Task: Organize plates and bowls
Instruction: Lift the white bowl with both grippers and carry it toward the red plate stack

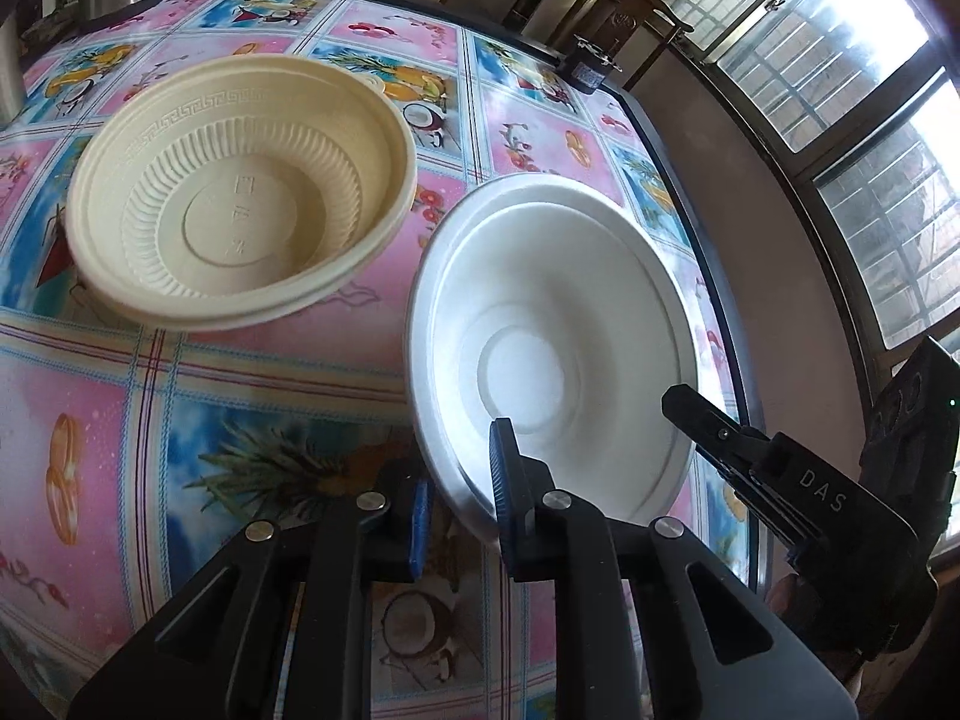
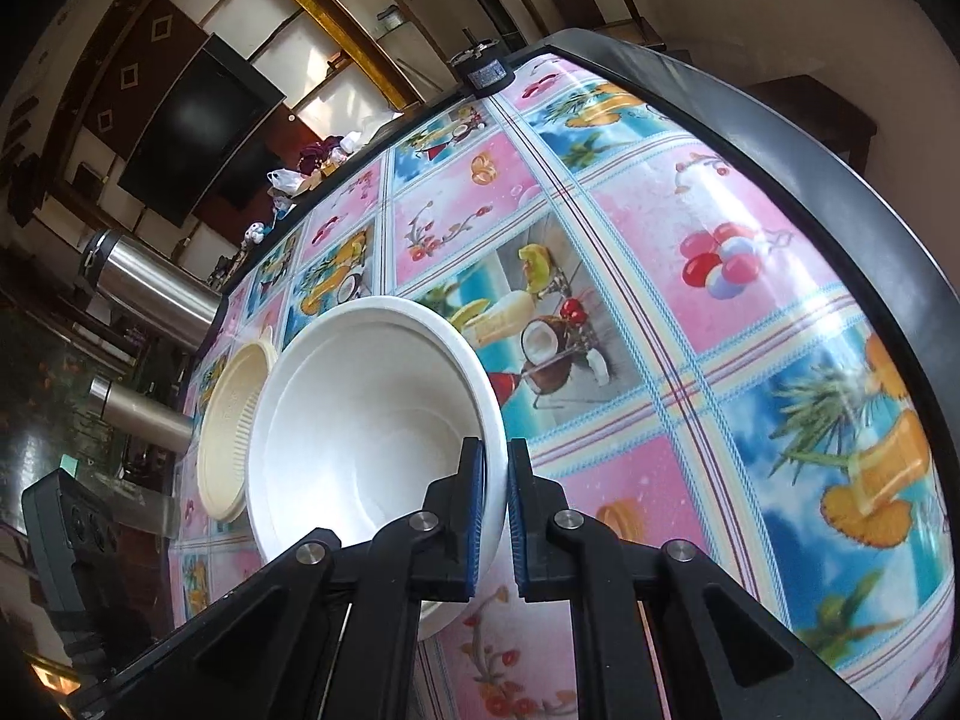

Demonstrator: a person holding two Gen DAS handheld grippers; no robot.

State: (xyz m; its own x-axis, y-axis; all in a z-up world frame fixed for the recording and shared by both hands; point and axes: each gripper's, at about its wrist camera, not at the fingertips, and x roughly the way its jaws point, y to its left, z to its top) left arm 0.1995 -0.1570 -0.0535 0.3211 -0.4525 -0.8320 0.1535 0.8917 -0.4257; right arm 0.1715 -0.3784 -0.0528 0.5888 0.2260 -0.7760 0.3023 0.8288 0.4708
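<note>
- Black arms and blue pads of my left fingers (image 1: 462, 498) were closest to the camera, with the near rim of the white bowl (image 1: 558, 324) between them.
- Those pads looked closed on that rim, one inside the bowl and one outside.
- My right fingers (image 2: 493, 510) were pinched tight on the white bowl's (image 2: 372, 414) rim too, on the other side.
- So I held the white bowl with both, and it was tipped up on its side over the tabletop (image 1: 288, 372).
- Just behind it sat a cream bowl (image 1: 240, 192) with ribs inside, resting on the tabletop's fruit-picture cloth.
- Two shiny metal flasks (image 2: 150, 294) stood past the tabletop's edge.
- Bright windows (image 1: 840, 90) were off to one side.
</note>
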